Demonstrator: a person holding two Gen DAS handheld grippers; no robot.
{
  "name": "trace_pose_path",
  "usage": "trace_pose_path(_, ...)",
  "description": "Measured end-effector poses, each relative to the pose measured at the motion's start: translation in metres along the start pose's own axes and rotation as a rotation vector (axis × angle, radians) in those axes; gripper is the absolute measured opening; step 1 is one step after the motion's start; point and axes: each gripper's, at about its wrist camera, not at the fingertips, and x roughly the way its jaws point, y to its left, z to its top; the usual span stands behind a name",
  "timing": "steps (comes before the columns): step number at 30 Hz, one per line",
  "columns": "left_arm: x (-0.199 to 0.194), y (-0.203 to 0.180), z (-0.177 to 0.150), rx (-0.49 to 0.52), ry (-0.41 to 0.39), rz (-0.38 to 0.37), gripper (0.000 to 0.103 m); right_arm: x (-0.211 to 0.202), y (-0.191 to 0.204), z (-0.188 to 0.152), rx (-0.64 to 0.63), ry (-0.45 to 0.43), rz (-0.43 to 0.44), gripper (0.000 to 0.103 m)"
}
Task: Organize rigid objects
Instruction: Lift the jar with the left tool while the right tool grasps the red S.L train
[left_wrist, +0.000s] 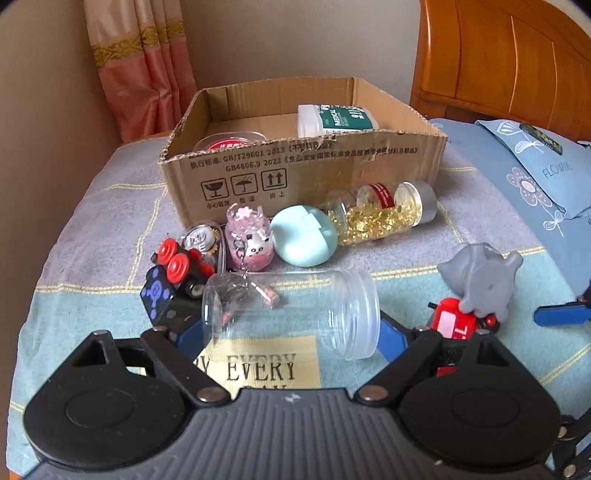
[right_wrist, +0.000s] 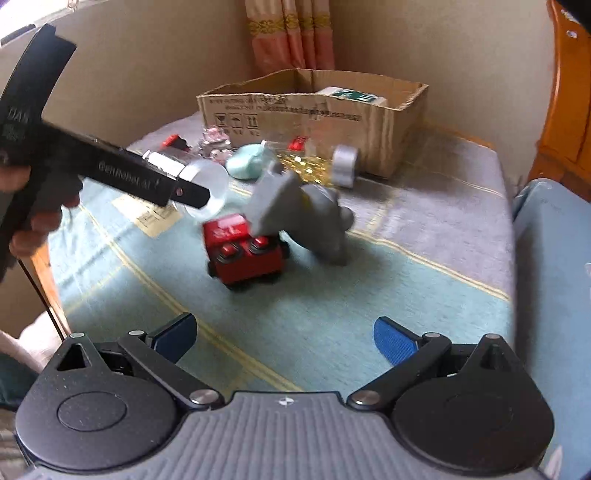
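Cardboard box (left_wrist: 295, 173) printed "GB4806.9 2023"; left gripper (left_wrist: 291, 332) straddles the clear jar (left_wrist: 291, 314), right gripper (right_wrist: 284, 339) gapes empty.

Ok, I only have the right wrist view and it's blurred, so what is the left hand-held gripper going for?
Observer: An empty clear jar lies on its side between the left hand-held gripper's fingers. I can't tell if the pads press it.
Operator: Is there a lid on it?
Observer: No, the threaded mouth is bare and faces the red toy vehicle.
Operator: Anything in the box besides the green-white bottle?
Observer: A red-lidded round container, in the cardboard box's near left corner.
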Motion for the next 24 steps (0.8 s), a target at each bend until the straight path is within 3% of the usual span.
trace_pose_path(6,-0.002,0.004,-0.002,-0.018,-0.001,-0.013,0.09,0.02,0.022,0.013,-0.107,-0.016,0.05,0.103)
trace_pose_path(9,-0.002,0.005,-0.003,-0.021,-0.003,-0.019,0.09,0.033,0.033,0.018,-0.174,-0.037,0.032,0.103)
trace_pose_path(15,-0.002,0.005,-0.004,-0.023,0.0,-0.037,0.09,0.042,0.041,0.026,-0.182,-0.043,0.052,0.103)
trace_pose_path(20,-0.002,0.005,-0.006,-0.016,0.0,-0.044,0.09,0.035,0.053,0.02,-0.255,-0.027,0.125,0.103)
trace_pose_path(24,0.0,0.003,-0.007,-0.014,-0.007,-0.031,0.09,0.036,0.051,0.019,-0.226,-0.043,0.098,0.103)
